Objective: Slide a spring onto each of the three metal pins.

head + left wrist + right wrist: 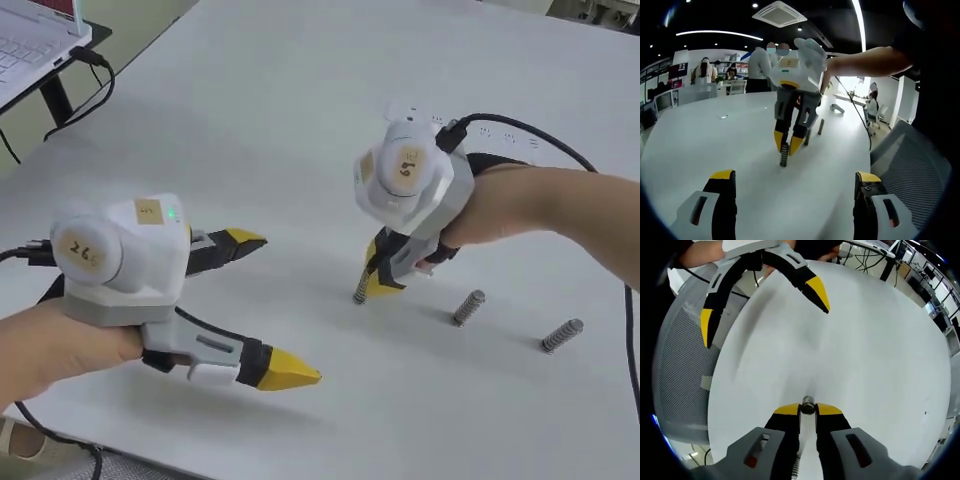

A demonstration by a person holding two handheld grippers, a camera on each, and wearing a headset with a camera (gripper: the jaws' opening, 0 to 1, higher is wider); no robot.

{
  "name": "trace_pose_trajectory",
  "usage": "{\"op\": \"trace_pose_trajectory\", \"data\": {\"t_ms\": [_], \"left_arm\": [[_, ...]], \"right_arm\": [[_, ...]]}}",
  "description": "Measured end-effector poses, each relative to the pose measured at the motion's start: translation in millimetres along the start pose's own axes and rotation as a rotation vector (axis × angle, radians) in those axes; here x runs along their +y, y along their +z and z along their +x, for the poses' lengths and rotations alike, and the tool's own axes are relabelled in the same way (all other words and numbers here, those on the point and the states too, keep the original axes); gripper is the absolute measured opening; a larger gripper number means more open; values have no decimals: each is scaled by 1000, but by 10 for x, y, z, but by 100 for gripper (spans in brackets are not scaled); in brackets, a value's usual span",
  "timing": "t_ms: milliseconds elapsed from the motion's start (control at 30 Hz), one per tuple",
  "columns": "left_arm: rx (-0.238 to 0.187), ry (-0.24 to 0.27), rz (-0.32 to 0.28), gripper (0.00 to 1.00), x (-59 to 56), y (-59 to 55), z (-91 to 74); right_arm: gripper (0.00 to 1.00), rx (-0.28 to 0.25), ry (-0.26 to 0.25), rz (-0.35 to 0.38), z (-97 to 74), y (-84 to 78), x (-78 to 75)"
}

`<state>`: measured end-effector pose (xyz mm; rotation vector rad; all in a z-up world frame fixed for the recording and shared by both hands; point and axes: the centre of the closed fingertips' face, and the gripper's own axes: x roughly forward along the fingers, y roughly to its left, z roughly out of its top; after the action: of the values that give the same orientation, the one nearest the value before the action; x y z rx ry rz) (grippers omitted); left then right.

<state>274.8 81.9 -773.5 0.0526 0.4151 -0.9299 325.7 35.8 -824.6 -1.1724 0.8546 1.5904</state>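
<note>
Wide white tabletop in a bright open office. Right gripper pointing straight down, jaws clenched on a small grey coiled metal spring: long axis upright, lower end touching the tabletop. To its right, a second grey spring and a third grey spring, both standing, well apart. Left gripper hovering near, jaws spread wide, holding nothing.

The white bench carries three upright springs in a row, well apart: first spring, second spring, third spring. A white power strip lies beyond them, toward the far edge.
</note>
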Motion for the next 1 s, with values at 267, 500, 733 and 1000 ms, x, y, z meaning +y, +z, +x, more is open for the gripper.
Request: {"op": "trace_pose_trajectory", "data": {"t_ms": [267,500,733,1000], "left_arm": [[2,1,3,96,8,1,-6],[4,-1,3,96,6,3,-6],[5,-2,8,96,-7,15,2],[2,5,13,97,-17,73,0]], "right_arm": [[16,-33,-12,11,-24,49,-45],[22,-69,-9,36,-45,95,-51],[26,-119,-21,63,-125,146,-58],[35,-191,-49,104,-227,168,-11]]}}
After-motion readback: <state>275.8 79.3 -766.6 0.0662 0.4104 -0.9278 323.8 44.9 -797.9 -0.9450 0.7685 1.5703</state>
